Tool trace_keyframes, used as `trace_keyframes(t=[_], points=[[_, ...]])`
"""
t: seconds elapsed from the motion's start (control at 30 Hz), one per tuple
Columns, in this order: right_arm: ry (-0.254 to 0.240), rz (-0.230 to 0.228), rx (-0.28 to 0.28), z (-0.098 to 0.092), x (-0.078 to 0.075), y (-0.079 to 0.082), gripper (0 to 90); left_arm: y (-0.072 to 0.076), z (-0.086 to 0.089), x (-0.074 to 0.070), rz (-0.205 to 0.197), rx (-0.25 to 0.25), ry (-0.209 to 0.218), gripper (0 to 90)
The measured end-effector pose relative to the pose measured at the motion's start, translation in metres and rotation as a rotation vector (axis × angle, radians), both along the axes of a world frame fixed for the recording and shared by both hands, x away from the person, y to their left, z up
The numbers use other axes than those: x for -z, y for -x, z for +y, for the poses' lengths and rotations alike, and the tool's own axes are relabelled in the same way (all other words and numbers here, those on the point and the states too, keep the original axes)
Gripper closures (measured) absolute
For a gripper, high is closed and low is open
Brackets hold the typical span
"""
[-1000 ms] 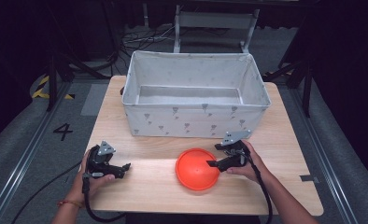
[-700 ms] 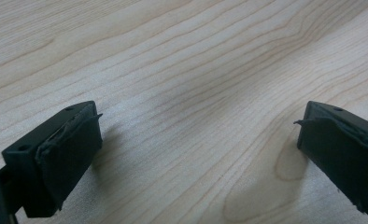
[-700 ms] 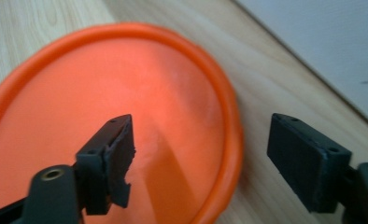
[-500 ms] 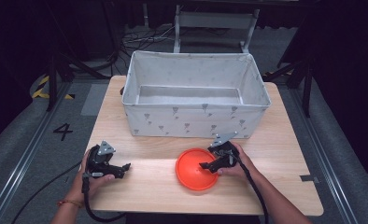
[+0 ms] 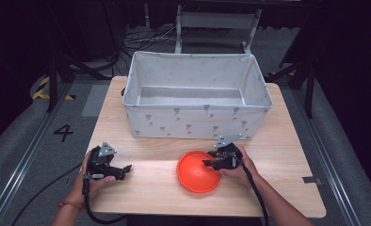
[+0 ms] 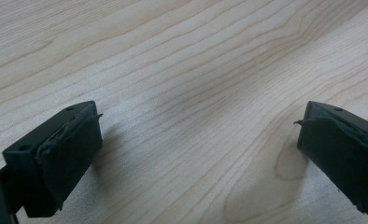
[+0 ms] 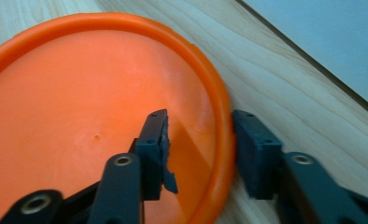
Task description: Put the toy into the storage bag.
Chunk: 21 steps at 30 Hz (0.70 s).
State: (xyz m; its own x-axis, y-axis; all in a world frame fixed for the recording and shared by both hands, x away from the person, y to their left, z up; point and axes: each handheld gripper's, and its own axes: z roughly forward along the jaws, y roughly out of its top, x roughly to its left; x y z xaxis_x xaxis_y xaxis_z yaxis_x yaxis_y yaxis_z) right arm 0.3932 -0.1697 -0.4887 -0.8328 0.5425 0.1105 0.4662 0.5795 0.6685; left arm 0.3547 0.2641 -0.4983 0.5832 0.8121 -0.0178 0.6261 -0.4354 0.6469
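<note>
An orange plastic bowl (image 5: 197, 172) sits on the wooden table (image 5: 282, 146), near the front edge and right of centre. My right gripper (image 5: 208, 163) reaches it from the right and is open. In the right gripper view the bowl's rim (image 7: 222, 135) runs between the jaws, one pad (image 7: 156, 140) inside the bowl (image 7: 79, 116) and the other outside on the wood; the right gripper (image 7: 201, 126) has a gap left on the inner side. My left gripper (image 5: 126, 168) rests low at the front left, open over bare wood, its jaws wide apart in the left gripper view (image 6: 198, 126).
A large grey fabric bin (image 5: 197, 120) with an open top stands across the back half of the table, just behind the bowl. A chair frame (image 5: 216, 23) and cables lie on the floor beyond. A strip of tape (image 5: 311, 179) marks the table's right front.
My right gripper has slid left over the bowl's right rim, so the rim now sits between its jaws. The left gripper and the bowl have not moved.
</note>
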Motion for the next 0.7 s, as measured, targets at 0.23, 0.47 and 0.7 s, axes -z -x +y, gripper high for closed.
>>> trace_keyframes(t=[0.23, 0.47, 0.7], points=[[-0.046, -0.007, 0.002, -0.008, -0.008, 0.000, 73.9, 0.000, 0.000, 0.000, 0.000, 0.000, -0.001, 0.3], [-0.094, -0.042, -0.034, -0.015, -0.026, 0.008, 81.0, 0.000, 0.000, 0.000, 0.003, -0.001, 0.003, 0.2], [-0.097, -0.107, -0.087, -0.023, -0.051, 0.023, 82.6, 0.000, 0.000, 0.000, 0.000, 0.000, 0.000, 0.2]])
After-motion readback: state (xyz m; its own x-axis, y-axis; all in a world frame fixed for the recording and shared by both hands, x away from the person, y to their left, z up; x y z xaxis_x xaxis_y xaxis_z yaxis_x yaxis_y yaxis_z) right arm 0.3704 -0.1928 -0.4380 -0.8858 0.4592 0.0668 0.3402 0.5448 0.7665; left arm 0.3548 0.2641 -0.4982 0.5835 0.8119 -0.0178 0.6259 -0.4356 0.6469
